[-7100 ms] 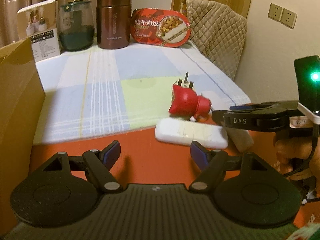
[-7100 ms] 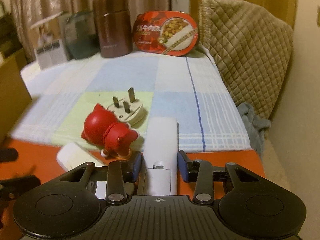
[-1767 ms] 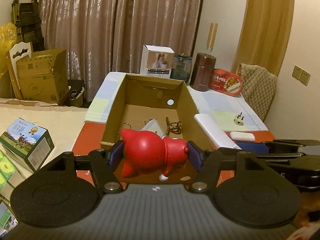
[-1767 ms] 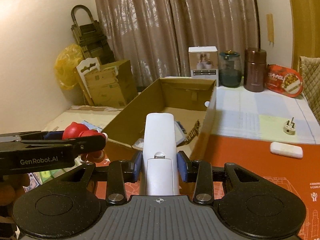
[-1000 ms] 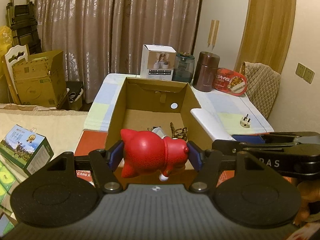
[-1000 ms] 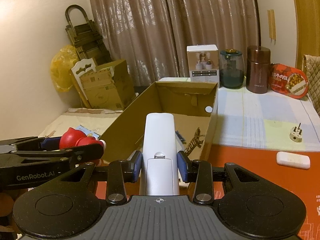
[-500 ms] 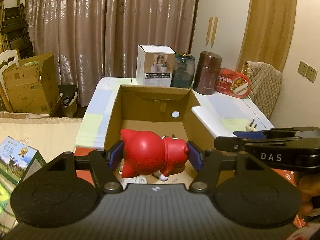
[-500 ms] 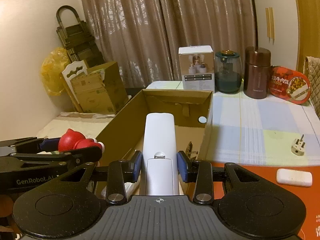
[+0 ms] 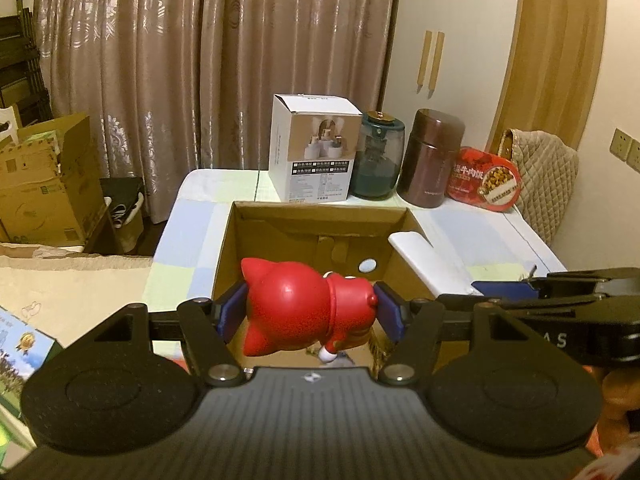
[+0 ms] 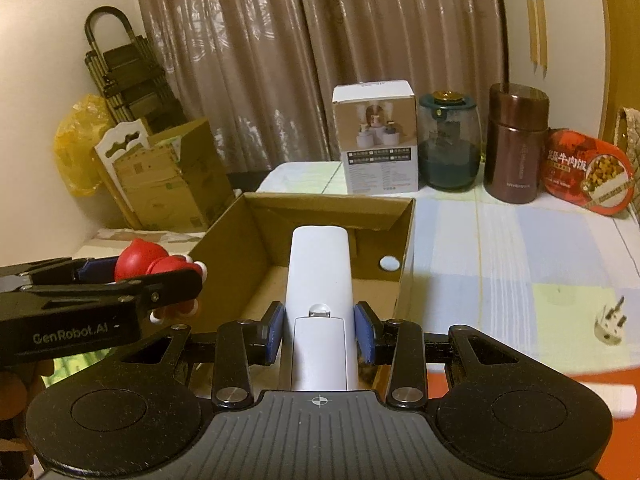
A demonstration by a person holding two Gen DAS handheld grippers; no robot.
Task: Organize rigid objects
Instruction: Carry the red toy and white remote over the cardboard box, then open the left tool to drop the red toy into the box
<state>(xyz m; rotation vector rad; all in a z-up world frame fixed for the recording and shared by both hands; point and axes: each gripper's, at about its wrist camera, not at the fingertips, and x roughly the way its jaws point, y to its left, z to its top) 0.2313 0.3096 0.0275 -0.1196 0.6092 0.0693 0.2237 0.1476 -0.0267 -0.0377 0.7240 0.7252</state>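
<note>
My left gripper (image 9: 310, 312) is shut on a red cat figurine (image 9: 308, 312) and holds it above the near end of an open cardboard box (image 9: 320, 216). My right gripper (image 10: 319, 332) is shut on a long white remote (image 10: 320, 292), held over the same box (image 10: 332, 204) from its right side. The remote's far end shows in the left wrist view (image 9: 428, 260), over the box's right wall. The figurine in the left gripper shows in the right wrist view (image 10: 148, 260). A white plug (image 10: 608, 324) lies on the checked cloth at right.
A white carton (image 9: 314, 152), a green jar (image 9: 378, 156), a brown flask (image 9: 432, 160) and a red food tub (image 9: 484, 180) stand behind the box. A white bar (image 10: 612, 400) lies on the orange mat. Cardboard boxes (image 10: 168, 176) stand on the floor at left.
Both grippers have moved forward over the box with their objects still held. The box is nearer and its floor is now mostly hidden behind the figurine and remote.
</note>
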